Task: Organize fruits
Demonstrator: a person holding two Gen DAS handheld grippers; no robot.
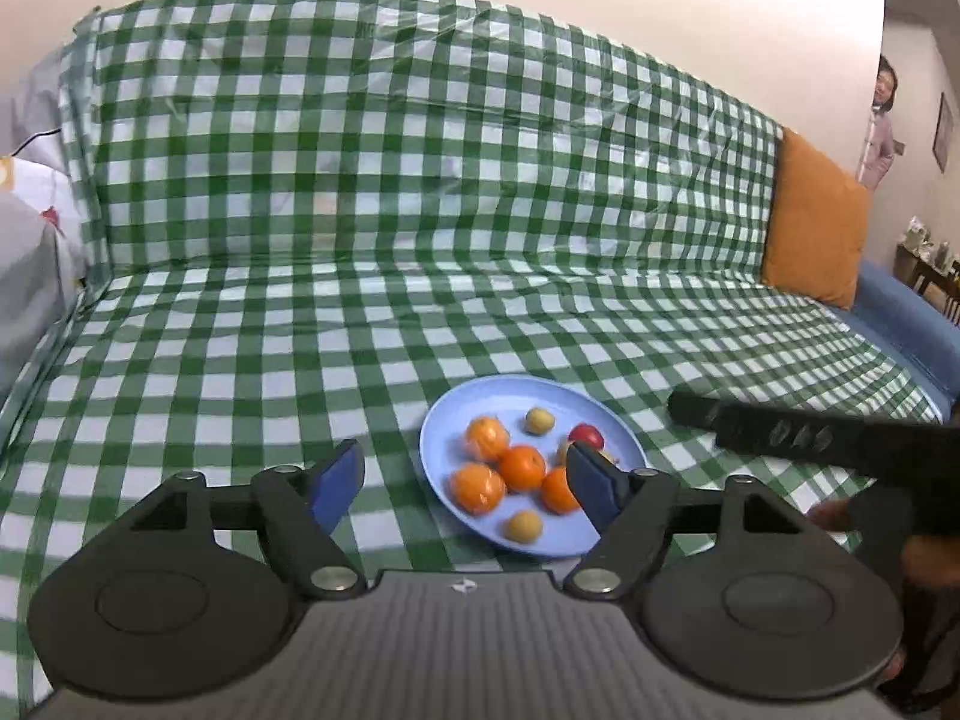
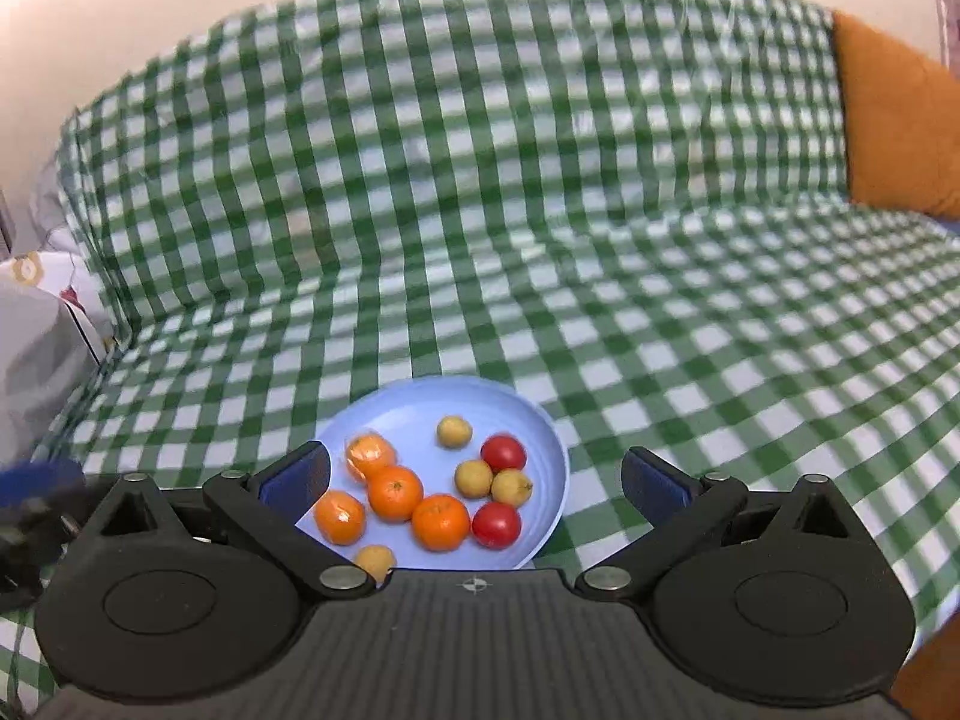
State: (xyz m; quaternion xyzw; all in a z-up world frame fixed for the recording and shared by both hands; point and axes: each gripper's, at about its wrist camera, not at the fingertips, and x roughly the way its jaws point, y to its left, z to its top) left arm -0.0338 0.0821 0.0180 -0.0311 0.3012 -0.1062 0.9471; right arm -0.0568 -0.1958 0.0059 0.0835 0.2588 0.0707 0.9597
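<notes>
A light blue plate (image 1: 516, 396) lies on a green checked cloth and holds several oranges (image 1: 522, 468), small yellow fruits (image 1: 540, 420) and red fruits (image 1: 587, 435). The plate (image 2: 420, 408) also shows in the right wrist view with oranges (image 2: 395, 492), yellow fruits (image 2: 453, 431) and two red fruits (image 2: 503, 451). My left gripper (image 1: 465, 483) is open and empty, just in front of the plate's near left side. My right gripper (image 2: 474, 480) is open and empty, above the plate's near edge. The right gripper's body (image 1: 810, 438) shows at the right of the left wrist view.
The checked cloth (image 1: 360, 180) covers a sofa seat and backrest. An orange cushion (image 1: 816, 222) leans at the right end. A grey and white bundle (image 1: 24, 264) lies at the left. A person (image 1: 879, 120) stands in a doorway far right.
</notes>
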